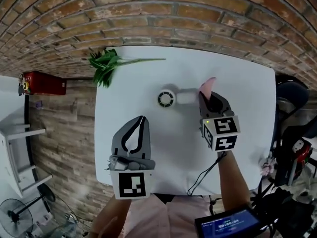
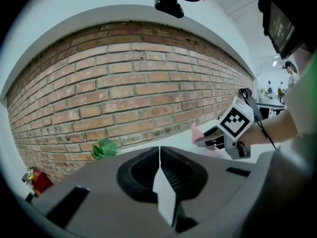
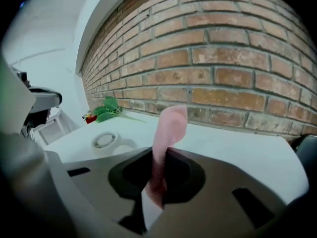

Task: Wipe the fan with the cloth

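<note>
Looking down from the head view, a white counter [image 1: 247,133] stands against a brick wall [image 1: 198,9]. A small white fan [image 1: 167,98] lies flat near the counter's middle, a little toward the far edge, its round grille facing up and its short body pointing toward the right edge. A leafy green sprig [image 1: 106,63] lies at the far left corner, well apart from the fan. The right gripper [image 1: 203,97] hangs just beside the body end of the fan, and its fingers [image 3: 188,175] are clamped on a pink cloth [image 3: 166,148]. They hold it by a narrow bunched strip that stands up past the tips and curls over. The left gripper [image 1: 143,119] hovers over the near left part of the counter. Its fingers [image 2: 138,175] are pressed together with nothing between them, and it is apart from the fan. Wiping does not look to have begun, as the cloth is not clearly touching the fan. The main risk is that the light fan, held by nothing, skids across the counter once the cloth drags on it. The left gripper would have to open and steady it first. The thin pinch on the cloth could also slip free or snag in the grille.
</note>
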The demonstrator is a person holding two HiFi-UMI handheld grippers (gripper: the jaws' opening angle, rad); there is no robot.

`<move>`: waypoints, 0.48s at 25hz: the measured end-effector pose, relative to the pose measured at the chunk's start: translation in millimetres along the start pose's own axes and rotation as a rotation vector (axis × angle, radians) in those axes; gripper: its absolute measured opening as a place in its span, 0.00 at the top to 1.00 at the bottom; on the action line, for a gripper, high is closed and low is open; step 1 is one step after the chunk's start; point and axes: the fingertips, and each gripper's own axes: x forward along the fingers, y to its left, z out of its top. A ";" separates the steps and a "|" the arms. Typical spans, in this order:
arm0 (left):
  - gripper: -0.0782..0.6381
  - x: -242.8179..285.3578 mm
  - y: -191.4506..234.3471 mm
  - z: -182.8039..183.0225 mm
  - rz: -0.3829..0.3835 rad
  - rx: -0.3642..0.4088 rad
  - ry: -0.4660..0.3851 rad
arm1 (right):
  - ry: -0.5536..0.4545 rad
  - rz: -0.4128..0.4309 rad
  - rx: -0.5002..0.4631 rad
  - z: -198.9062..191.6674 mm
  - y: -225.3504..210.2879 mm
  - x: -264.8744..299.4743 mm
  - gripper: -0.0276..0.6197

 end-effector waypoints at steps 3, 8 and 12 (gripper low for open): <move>0.87 9.4 -1.7 -14.0 -0.002 0.003 0.038 | 0.026 0.002 -0.053 -7.3 -10.8 26.0 0.89; 0.87 9.8 -0.9 -28.7 0.022 -0.036 0.059 | 0.070 0.023 -0.202 -13.1 0.2 38.4 0.89; 0.87 4.7 -1.5 -23.5 0.014 -0.016 0.037 | 0.118 0.138 -0.246 -26.0 36.4 23.7 0.89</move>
